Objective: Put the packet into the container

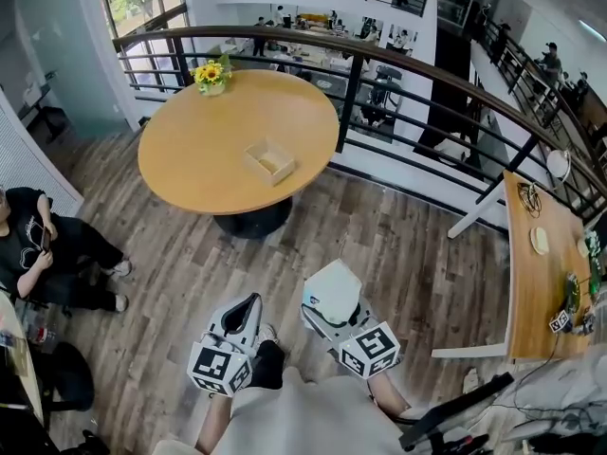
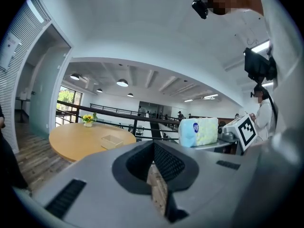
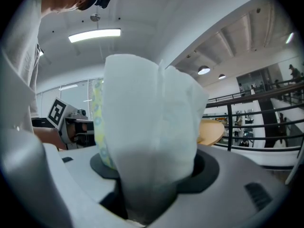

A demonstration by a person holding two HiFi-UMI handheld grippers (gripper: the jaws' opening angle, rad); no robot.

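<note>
My right hand-held gripper point(image 1: 334, 316) is clenched on the packet point(image 3: 147, 127). Its 2 jaws stand wide apart and press on the packet's 2 sides. The packet is a soft white pack with a yellow-green and blue pattern along 1 side. It sticks up out of the jaws and fills most of the right gripper view. In the head view it shows as a white block held above the wooden floor point(image 1: 171, 282), just in front of my body and well apart from the worktop point(image 1: 190, 150).

My left hand-held gripper point(image 2: 153, 148) is closed with nothing in it. The ribbed black pads meet at their tips, and only a sliver of floor shows through the gap behind them. It hangs just beside the right one, to its left, at about the same height. Each gripper's marker cube point(image 1: 220, 368) sits on the end nearest me.

The container point(image 1: 269, 160) is a small open box, pale inside. It sits on the round wooden worktop a little right of centre. A pot of yellow flowers point(image 1: 211, 74) stands near the worktop's far edge, well apart from the container. A dark railing point(image 1: 379, 74) curves behind the worktop. A seated person point(image 1: 38, 249) in dark clothes is off to the left, and a 2nd table point(image 1: 531, 282) runs along the right side.
</note>
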